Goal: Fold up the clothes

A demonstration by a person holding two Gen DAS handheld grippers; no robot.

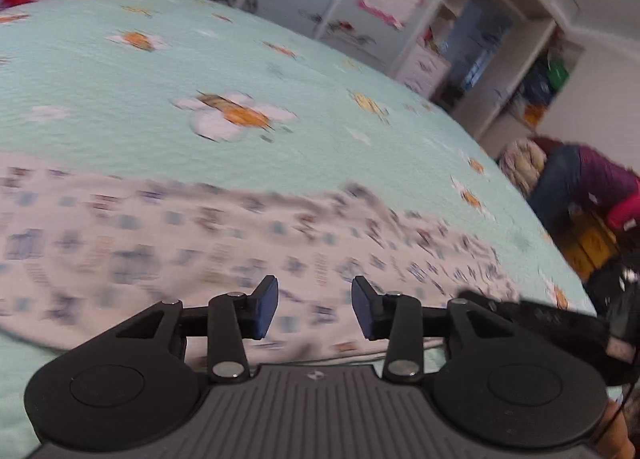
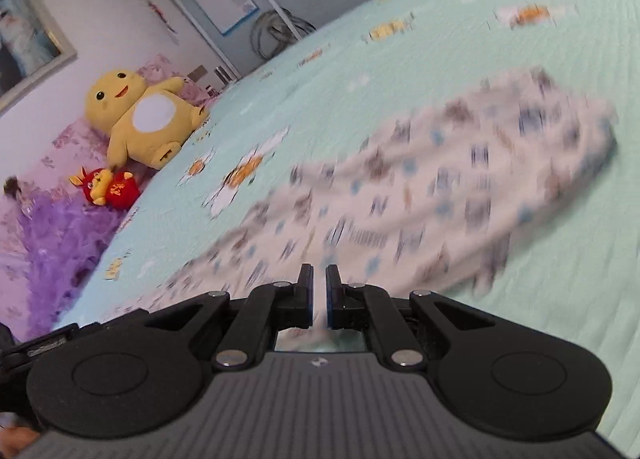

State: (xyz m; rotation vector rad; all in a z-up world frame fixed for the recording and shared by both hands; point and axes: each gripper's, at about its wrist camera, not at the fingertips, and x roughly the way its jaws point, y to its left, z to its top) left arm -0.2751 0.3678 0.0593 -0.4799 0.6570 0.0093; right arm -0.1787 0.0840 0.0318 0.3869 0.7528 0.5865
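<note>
Left gripper (image 1: pixel 314 307): jaws apart, clear gap between blue pads (image 1: pixel 267 309), nothing clamped, tilted downward. Right gripper (image 2: pixel 319 295): jaws nearly together, only narrow slit between them, also angled downward.

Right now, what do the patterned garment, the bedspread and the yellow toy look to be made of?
Garment: soft thin fabric, probably cotton, matte; it lies limp and follows the bed. Bedspread: mint quilted-looking textile with a fine ribbed texture and printed flowers; the fibre is unclear. Yellow toy: plush, fuzzy and stuffed, with a rounded body. Motion blur hides the weave.
</note>
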